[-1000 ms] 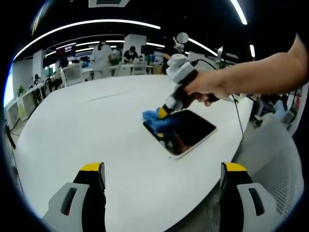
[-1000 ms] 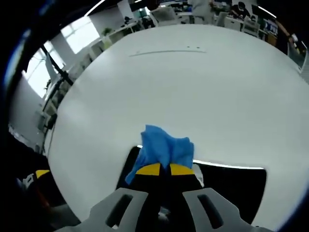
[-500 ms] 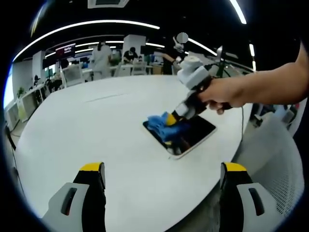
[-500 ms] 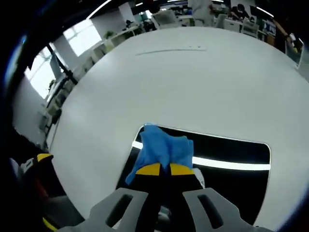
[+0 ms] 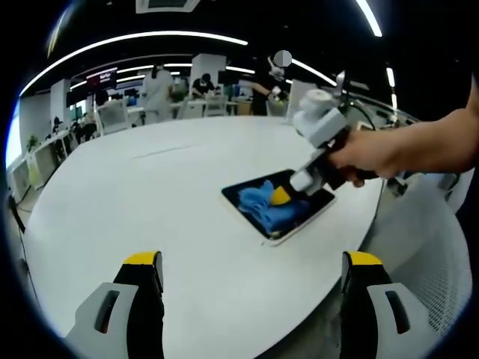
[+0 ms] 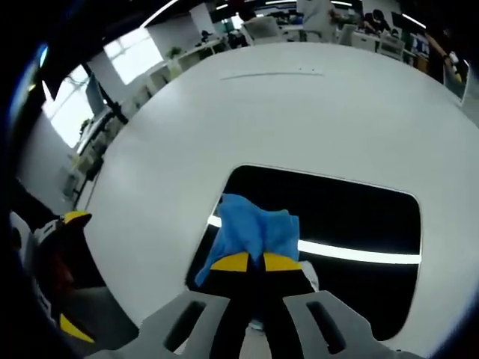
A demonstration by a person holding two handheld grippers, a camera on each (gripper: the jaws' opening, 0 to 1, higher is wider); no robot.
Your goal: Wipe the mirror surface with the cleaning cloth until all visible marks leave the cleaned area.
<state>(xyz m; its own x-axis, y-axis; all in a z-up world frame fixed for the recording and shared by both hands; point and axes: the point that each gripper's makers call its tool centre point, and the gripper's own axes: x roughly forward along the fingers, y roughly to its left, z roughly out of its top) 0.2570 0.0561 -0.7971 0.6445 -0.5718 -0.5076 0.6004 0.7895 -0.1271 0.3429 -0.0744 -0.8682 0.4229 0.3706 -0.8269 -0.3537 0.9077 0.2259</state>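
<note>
Left gripper (image 5: 243, 299) waits with jaws spread, holding nothing. Right gripper (image 6: 249, 262) pinches the cloth (image 6: 253, 233), which bunches ahead of its jaws upon the mirror (image 6: 352, 224). Soft, light cloth suits a bunched grip; the mirror looks fragile, slippery on the table (image 6: 314, 112).

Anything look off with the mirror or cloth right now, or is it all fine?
Nothing stands out. The mirror lies flat on the table near its edge, with no crack visible. The right gripper holds the blue cloth bunched on the glass. The left gripper is open and apart.
</note>
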